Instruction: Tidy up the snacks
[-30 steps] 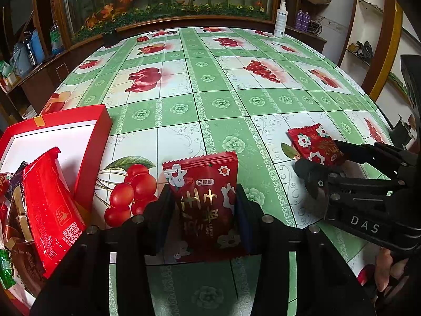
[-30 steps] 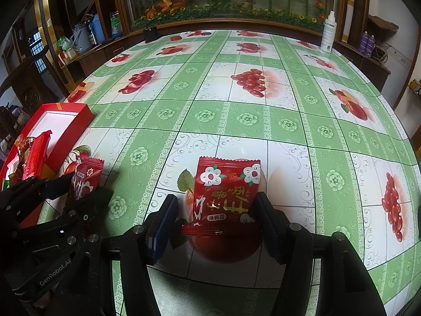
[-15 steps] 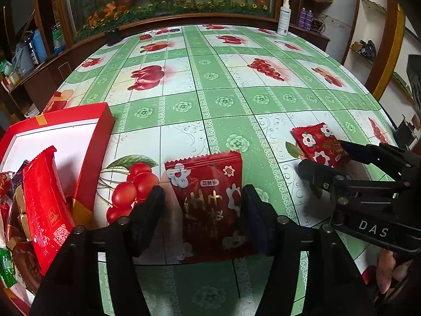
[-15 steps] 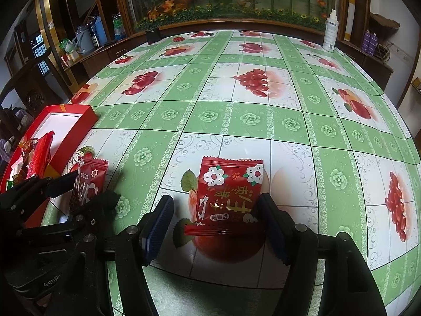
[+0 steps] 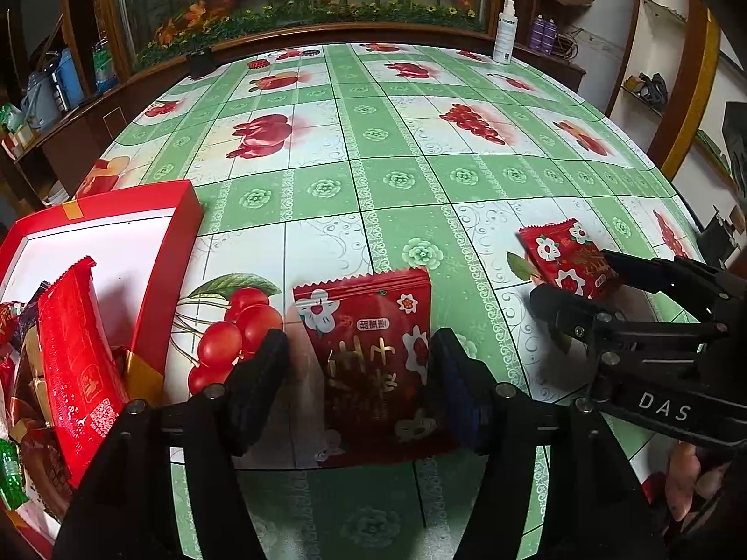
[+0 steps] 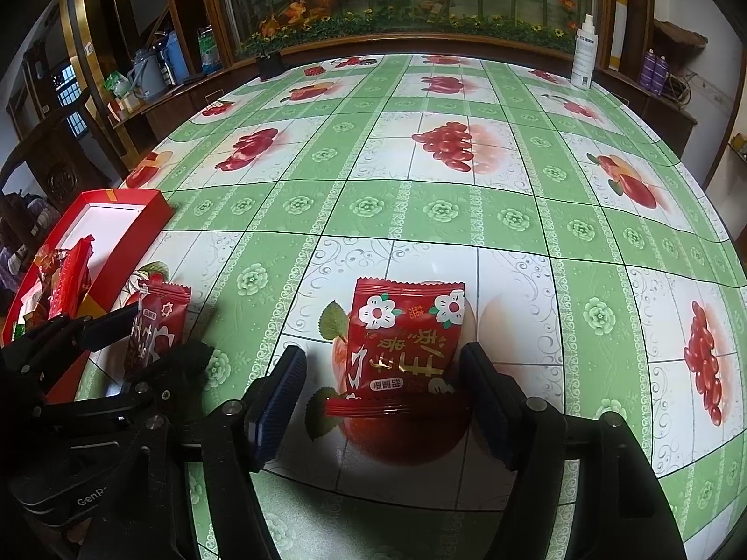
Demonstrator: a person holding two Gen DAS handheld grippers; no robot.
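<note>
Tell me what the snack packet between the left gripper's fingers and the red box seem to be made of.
Snack packet: likely glossy printed plastic film, going by its sheen, wrinkles and zigzag-cut top edge. Red box: probably coated cardboard, with stiff straight walls, crisp corners and a plain white matte inside.

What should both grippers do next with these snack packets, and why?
Probably close both. The left gripper and right gripper are open, each straddling a red packet flat on the table, outside the red box.
</note>
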